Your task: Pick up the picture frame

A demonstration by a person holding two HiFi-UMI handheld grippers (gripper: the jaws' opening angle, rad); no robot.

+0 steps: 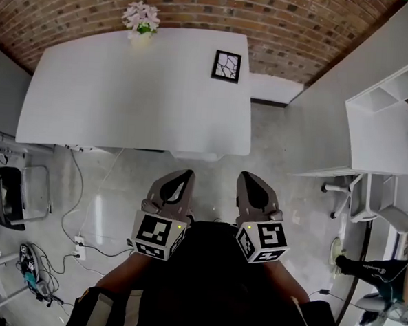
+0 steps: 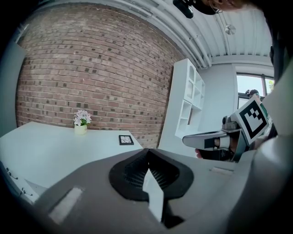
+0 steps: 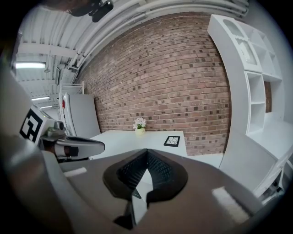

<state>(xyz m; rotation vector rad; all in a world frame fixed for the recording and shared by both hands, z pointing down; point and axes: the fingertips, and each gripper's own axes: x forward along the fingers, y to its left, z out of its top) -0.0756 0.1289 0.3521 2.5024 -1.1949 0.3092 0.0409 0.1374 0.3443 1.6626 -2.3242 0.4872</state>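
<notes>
A small black picture frame (image 1: 226,66) with a white cracked pattern lies flat near the far right corner of the white table (image 1: 125,99); it also shows in the left gripper view (image 2: 126,140) and the right gripper view (image 3: 172,141). My left gripper (image 1: 187,173) and right gripper (image 1: 245,175) hang side by side over the floor, well short of the table's near edge. Both are shut with nothing between their jaws. The frame is far from either gripper.
A small pot of pale flowers (image 1: 142,18) stands at the table's far edge by the brick wall. White shelving (image 1: 393,115) stands at the right. A cart (image 1: 9,195) and cables (image 1: 84,213) lie on the floor at the left.
</notes>
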